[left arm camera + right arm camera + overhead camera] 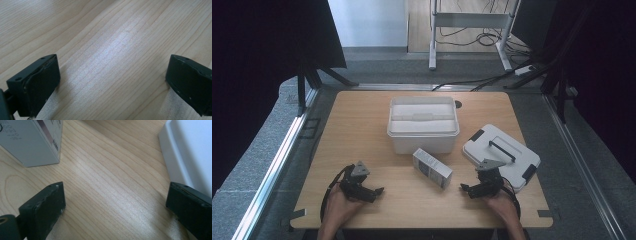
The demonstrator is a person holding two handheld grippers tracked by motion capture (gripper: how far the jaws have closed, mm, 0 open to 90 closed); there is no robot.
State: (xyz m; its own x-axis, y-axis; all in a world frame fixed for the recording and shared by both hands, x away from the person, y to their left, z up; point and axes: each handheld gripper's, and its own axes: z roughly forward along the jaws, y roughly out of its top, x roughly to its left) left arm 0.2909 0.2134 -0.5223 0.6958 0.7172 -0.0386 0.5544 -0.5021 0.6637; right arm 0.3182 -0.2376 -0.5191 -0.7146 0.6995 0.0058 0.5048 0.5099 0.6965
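The small white-and-grey cardboard carton [432,168] lies flat mid-table, angled, at ten o'clock from the right gripper [468,189] (jaws spread, empty); the left gripper [377,192], likewise released, rests low at eight o'clock.

The high view looks forward and down from above the person's side onto the whole light wooden table [362,125], from well back. The left gripper view sits very near the tabletop, looking along its own black jaws at bare wood grain. The right gripper view is equally low; it shares with the high view the small grey-white cardboard box [30,142] [432,167] and the flat white plastic lid [190,152] [502,152].
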